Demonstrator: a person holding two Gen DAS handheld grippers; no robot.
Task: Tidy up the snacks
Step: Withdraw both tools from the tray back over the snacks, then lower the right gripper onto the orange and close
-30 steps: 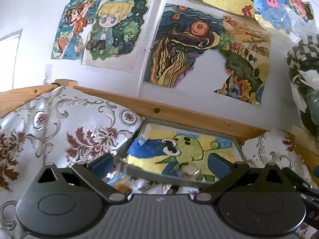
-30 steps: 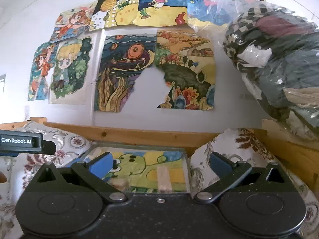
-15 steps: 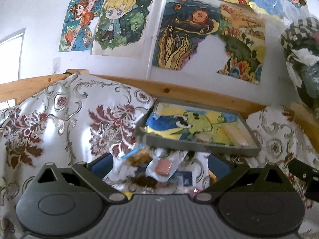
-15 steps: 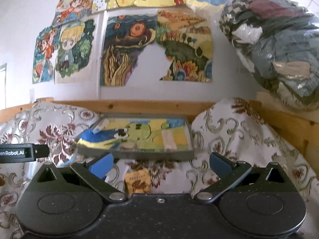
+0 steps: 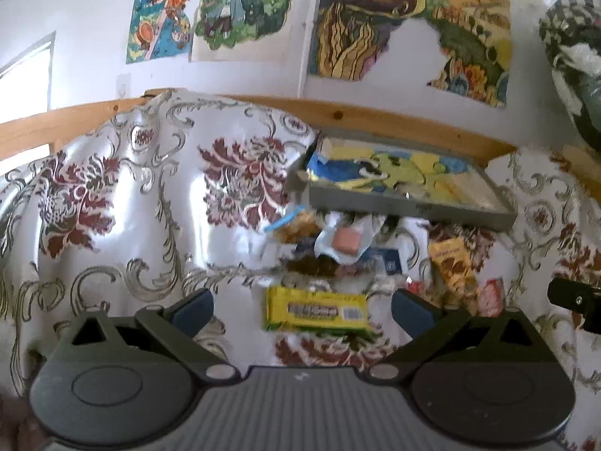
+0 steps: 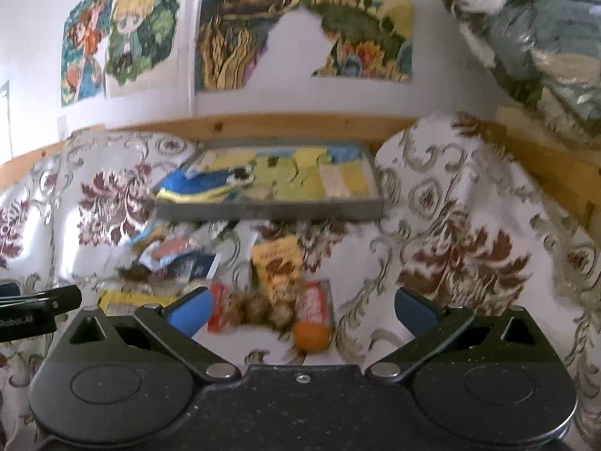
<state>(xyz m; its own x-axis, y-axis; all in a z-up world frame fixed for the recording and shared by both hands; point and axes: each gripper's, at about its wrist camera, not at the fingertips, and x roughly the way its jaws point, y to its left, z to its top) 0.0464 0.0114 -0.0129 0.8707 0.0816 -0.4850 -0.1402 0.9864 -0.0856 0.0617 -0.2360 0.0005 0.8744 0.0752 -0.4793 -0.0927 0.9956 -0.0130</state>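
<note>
Above the scattered snacks (image 6: pixel 263 285), left gripper (image 5: pixel 302 306) and right gripper (image 6: pixel 300 308) both hover spread wide, holding nothing.

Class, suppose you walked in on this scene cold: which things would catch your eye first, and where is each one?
Bright cartoon drawings cover the wall above the wooden rail. Below it, a grey tray lined with a green cartoon picture rests on the flowered cloth. A jumble of snacks lies in front of the tray, with a yellow bar nearest the open left hand-held gripper.
</note>
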